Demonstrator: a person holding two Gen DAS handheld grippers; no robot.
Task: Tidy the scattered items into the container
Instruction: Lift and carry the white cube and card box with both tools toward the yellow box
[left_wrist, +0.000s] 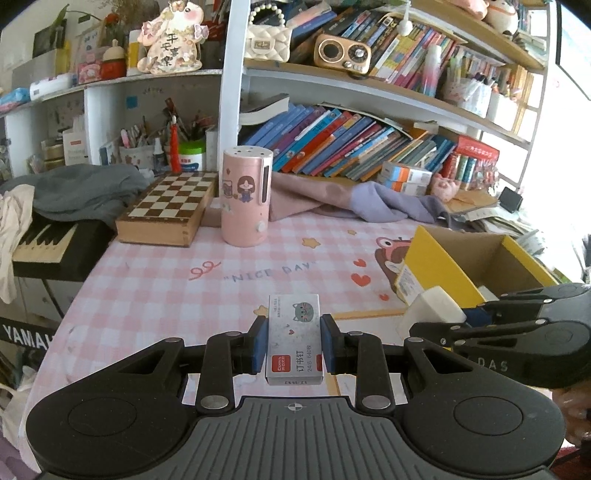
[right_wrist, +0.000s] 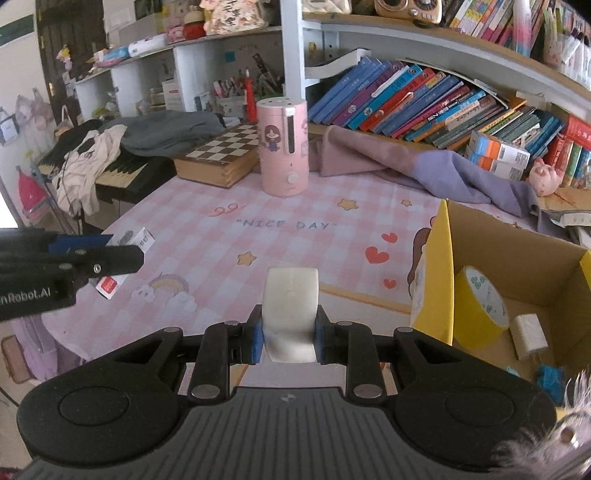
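My left gripper (left_wrist: 294, 341) is shut on a small white staple box (left_wrist: 294, 332) with a cat picture and a red label, held above the pink checked table mat. My right gripper (right_wrist: 289, 332) is shut on a white computer mouse (right_wrist: 290, 310), also above the mat. The yellow cardboard box (right_wrist: 441, 266) stands open at the right; it holds a roll of yellow tape (right_wrist: 480, 302), a white charger plug (right_wrist: 530, 334) and a blue item (right_wrist: 550, 378). In the left wrist view the box (left_wrist: 432, 264) is at the right, with the right gripper (left_wrist: 424, 332) and the mouse (left_wrist: 432, 310) in front of it.
A pink cylindrical humidifier (left_wrist: 245, 195) and a wooden chessboard case (left_wrist: 166, 208) stand at the back of the mat. Purple cloth (right_wrist: 424, 166) lies under the bookshelves. A keyboard piano (left_wrist: 44, 243) with clothes sits left of the table.
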